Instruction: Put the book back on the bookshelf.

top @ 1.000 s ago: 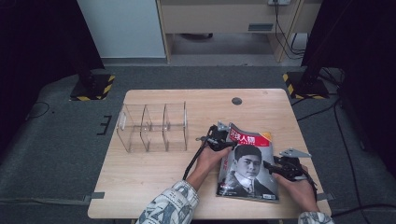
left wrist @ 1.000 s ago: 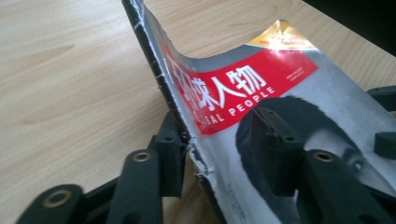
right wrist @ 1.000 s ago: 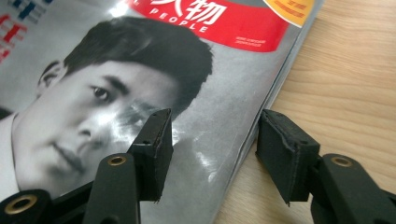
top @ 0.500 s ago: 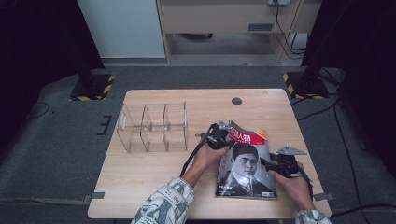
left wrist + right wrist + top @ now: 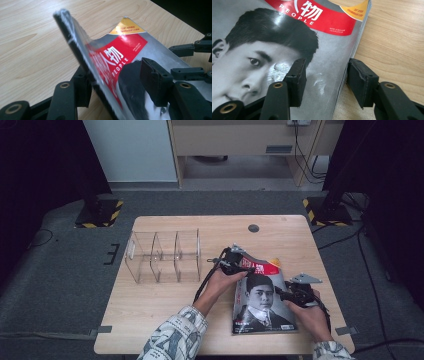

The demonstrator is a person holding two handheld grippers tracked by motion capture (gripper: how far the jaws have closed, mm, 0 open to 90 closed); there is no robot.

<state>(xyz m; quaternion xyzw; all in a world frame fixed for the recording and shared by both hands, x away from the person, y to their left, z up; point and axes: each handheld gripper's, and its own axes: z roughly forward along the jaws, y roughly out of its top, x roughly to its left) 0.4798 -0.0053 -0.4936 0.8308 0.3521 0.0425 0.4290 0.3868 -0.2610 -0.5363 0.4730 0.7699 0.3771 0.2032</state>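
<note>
Magazine point(image 5: 260, 302) sits on the near right part of the wooden table point(image 5: 165, 305), cover up, black-and-white portrait of a man with a red title band and a yellow-orange corner tab at the far edge. My left gripper point(image 5: 117, 75) is at its far left corner, and in the left gripper view that corner is lifted and curled up off the wood, standing between the 2 black jaws. The left jaw is tucked under and behind the raised edge, right against it as far as I can see, while the right jaw sits clear over the cover with a visible gap, so nothing's pinched there. Those jaws have just been opening with the corner between them. My right gripper point(image 5: 324, 80) is at the magazine's right edge, about halfway along it. In the right gripper view its jaws stand apart and straddle that edge: 1 pad over the glossy cover near the printed hair, the other over bare wood just beside the page stack. I can't see either pad pressing on the paper, so I'd call it apart, not clamped. In the high view both my hands come in from the bottom in patterned sleeves point(image 5: 175, 337), cables trailing back from the grippers. Clear acrylic organizer point(image 5: 162, 256) with 3 compartments stands to the left of the magazine, apart from it, and a small dark round grommet point(image 5: 253, 228) is set in the tabletop near the far edge.
</note>
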